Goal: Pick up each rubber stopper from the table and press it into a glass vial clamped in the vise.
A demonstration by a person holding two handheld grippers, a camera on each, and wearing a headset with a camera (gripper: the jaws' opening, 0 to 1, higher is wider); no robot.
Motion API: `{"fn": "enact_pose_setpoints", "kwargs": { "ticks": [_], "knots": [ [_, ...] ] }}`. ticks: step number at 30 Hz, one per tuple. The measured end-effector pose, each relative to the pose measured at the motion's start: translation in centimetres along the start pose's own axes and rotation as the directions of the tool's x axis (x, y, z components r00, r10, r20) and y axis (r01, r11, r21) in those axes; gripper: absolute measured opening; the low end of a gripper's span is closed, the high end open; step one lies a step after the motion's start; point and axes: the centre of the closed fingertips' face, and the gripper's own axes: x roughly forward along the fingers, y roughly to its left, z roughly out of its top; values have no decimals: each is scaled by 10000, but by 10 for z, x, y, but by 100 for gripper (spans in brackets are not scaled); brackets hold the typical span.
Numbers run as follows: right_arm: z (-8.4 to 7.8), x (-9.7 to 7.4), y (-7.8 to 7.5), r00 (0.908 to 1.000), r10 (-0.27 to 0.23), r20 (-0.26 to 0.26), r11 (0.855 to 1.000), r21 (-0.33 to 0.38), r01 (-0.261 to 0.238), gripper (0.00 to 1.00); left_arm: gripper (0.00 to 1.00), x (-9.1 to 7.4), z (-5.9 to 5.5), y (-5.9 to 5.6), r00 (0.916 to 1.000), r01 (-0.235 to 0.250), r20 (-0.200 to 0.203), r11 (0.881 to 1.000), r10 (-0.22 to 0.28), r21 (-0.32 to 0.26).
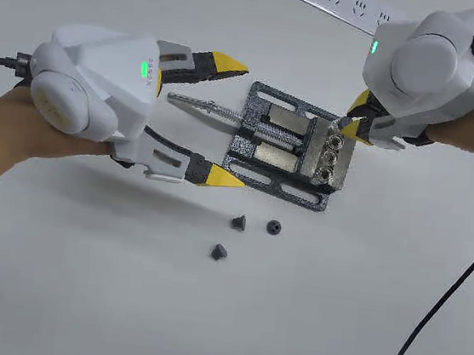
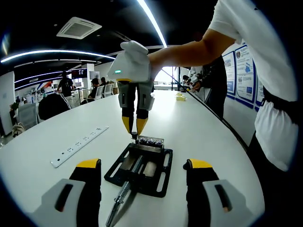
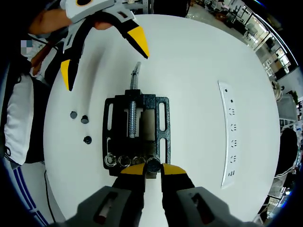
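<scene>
Three loose rubber stoppers (image 1: 238, 222), four glass vials (image 3: 124, 161), one vise (image 1: 261, 153), two hand-held grippers (image 1: 245, 124) (image 1: 350, 126)

This looks like an open-plan office or tech lab. A large white worktop (image 2: 199, 127) carries a power strip (image 2: 78, 145). Overhead run curved light strips (image 2: 47, 53) and a ceiling air-conditioning unit (image 2: 78, 27). In the background, people (image 2: 65, 86) gather among desks, and posters (image 2: 244, 64) line one wall.

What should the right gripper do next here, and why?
Probably press straight down. The right gripper looks shut on a stopper at the end of the vials in the vise, seating unclear. Three more stoppers wait on the table.
</scene>
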Motion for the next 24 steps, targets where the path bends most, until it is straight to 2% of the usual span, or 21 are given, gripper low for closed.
{"fn": "enact_pose_setpoints", "kwargs": {
  "ticks": [16,24],
  "knots": [
    [1,-2,0,10000,-36,73,10000,19,36,16,71,1,0,0,10000,-16,-4,10000,16,7],
    [2,-10,1,9996,-115,256,9999,18,114,13,71,1,1,-1,10000,-4,16,10000,4,18]
  ]
}}
